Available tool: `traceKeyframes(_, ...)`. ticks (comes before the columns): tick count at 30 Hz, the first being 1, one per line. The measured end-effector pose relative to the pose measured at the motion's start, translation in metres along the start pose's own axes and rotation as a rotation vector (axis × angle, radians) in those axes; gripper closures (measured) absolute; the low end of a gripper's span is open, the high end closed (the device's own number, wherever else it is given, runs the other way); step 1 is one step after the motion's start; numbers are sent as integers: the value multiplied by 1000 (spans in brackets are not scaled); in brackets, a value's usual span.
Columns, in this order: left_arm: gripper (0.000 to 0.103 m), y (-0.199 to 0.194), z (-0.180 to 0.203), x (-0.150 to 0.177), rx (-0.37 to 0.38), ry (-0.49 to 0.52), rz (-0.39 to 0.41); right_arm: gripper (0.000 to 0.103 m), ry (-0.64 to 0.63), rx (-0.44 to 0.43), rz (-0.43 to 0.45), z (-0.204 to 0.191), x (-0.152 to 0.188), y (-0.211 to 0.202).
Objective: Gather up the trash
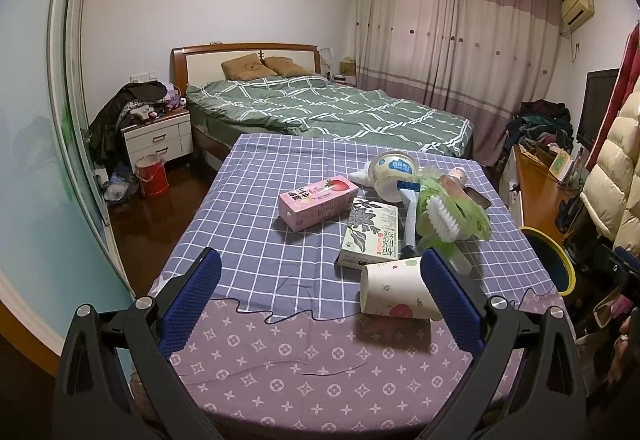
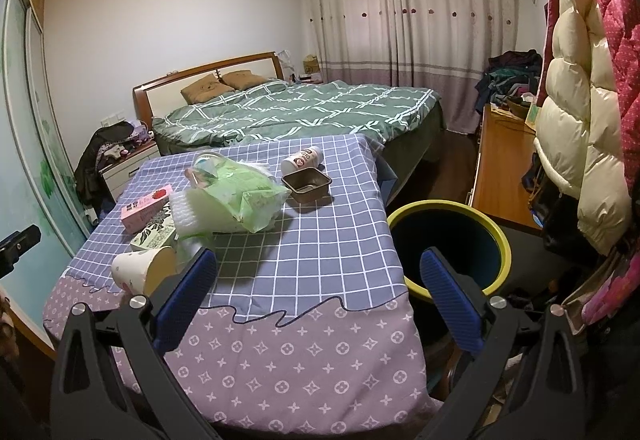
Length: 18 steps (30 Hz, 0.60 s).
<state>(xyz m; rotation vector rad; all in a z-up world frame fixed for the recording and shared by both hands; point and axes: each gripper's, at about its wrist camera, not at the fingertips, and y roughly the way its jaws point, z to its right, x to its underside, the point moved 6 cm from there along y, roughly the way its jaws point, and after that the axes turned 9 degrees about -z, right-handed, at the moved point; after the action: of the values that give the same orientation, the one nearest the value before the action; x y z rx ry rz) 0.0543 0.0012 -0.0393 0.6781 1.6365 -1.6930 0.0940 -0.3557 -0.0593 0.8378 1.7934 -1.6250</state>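
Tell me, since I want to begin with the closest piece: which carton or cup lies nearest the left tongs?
The white paper cup, tipped on its side with a red fruit print, lies nearest the open left tongs. The pink carton and floral carton lie farther back.

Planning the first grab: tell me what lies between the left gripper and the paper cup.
Nothing but bare tablecloth. In the left wrist view, the left gripper is open, and the paper cup lies on its side just inside its right finger.

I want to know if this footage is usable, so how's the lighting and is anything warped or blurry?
Left wrist view: even indoor light, soft shadows, sharp on the paper cup; fisheye bends the wardrobe door, corners black. Right wrist view: same light, the bin dark inside, coats at the edge stretched.
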Motion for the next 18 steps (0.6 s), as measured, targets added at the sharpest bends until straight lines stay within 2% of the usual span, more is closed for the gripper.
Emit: traceKeyframes(18,5,6,1,0,-4,-3,-11,6,19,-4,1,4,-3,4)
